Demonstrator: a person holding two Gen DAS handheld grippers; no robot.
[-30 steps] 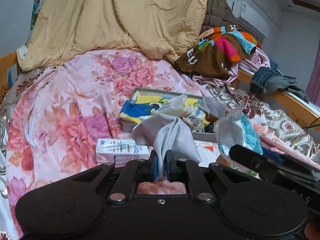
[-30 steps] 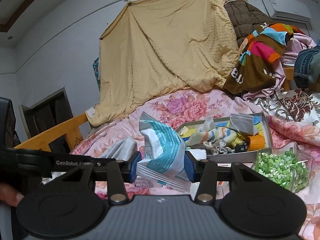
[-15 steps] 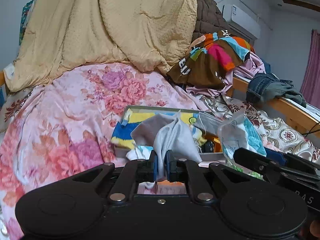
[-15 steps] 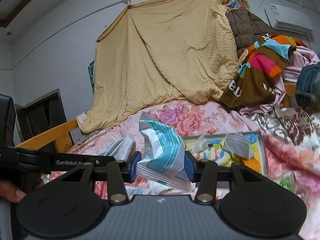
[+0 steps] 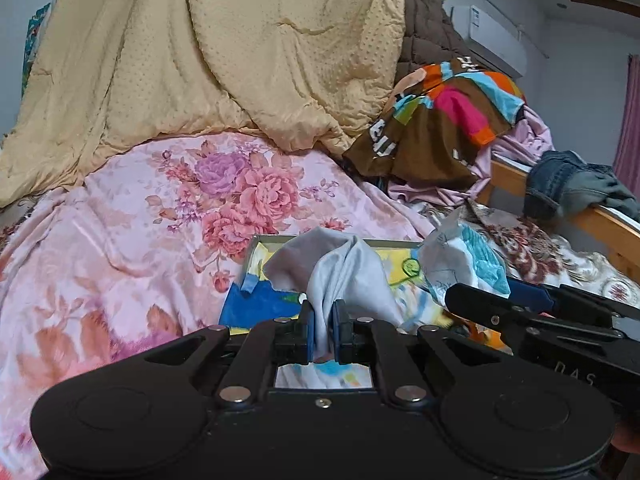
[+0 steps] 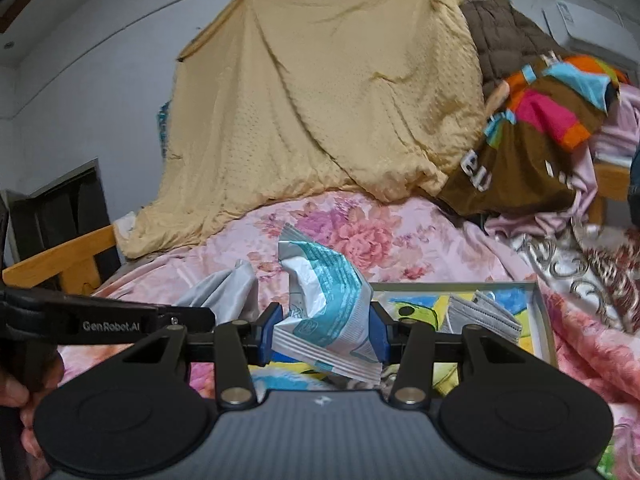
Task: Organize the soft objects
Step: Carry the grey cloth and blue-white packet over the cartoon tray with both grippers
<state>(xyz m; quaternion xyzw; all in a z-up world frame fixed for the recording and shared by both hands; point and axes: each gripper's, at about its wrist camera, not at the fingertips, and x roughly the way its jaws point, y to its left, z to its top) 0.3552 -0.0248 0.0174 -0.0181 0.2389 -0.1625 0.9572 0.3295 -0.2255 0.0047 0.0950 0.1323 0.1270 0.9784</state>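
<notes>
My left gripper (image 5: 321,330) is shut on a light grey cloth (image 5: 340,268), which bunches up above the pads. The same grey cloth (image 6: 224,292) shows at the left of the right wrist view. My right gripper (image 6: 325,330) is shut on a crumpled white and teal plastic packet (image 6: 326,300), seen also as the packet (image 5: 464,258) at the right of the left wrist view. Both hover over a shallow grey tray (image 6: 542,320) with a yellow and blue picture inside; the tray (image 5: 250,254) lies on the floral bedspread. A folded grey item (image 6: 480,316) lies in the tray.
A tan quilt (image 5: 224,60) hangs behind the pink floral bedspread (image 5: 140,220). A brown multicoloured garment (image 5: 440,120) and jeans (image 5: 568,188) pile on the wooden bed rail (image 5: 612,232) at right. Another wooden rail (image 6: 60,256) and a dark doorway stand at left.
Both grippers have moved forward over the bed with their loads, so the tray now sits right under them. The small white box and the bag of green pieces have dropped out of view.
</notes>
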